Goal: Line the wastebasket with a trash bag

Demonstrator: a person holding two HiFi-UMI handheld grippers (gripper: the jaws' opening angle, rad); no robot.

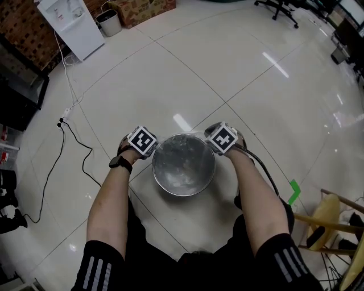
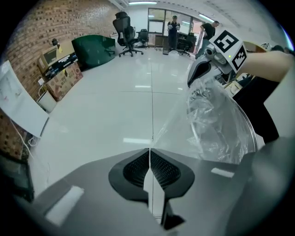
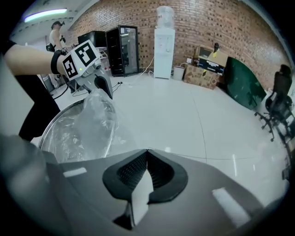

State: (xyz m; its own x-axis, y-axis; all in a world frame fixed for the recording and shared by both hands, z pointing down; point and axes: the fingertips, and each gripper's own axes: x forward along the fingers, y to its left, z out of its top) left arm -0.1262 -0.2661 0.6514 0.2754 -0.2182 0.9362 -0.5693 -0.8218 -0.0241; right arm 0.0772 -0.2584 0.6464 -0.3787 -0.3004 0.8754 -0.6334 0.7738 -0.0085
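A round shiny metal wastebasket stands on the white floor between my arms. A clear trash bag lies crinkled inside it and over its mouth. My left gripper is at the basket's left rim and my right gripper at its right rim. In the left gripper view the jaws are shut on a thin sheet of the bag, which stretches up to the right. The right gripper is likewise shut on a strip of the bag. Each gripper view shows the other gripper across the rim.
A white water dispenser, a small bin and a cardboard box stand at the far left. A black cable runs over the floor at left. A wooden chair and green tape are at right.
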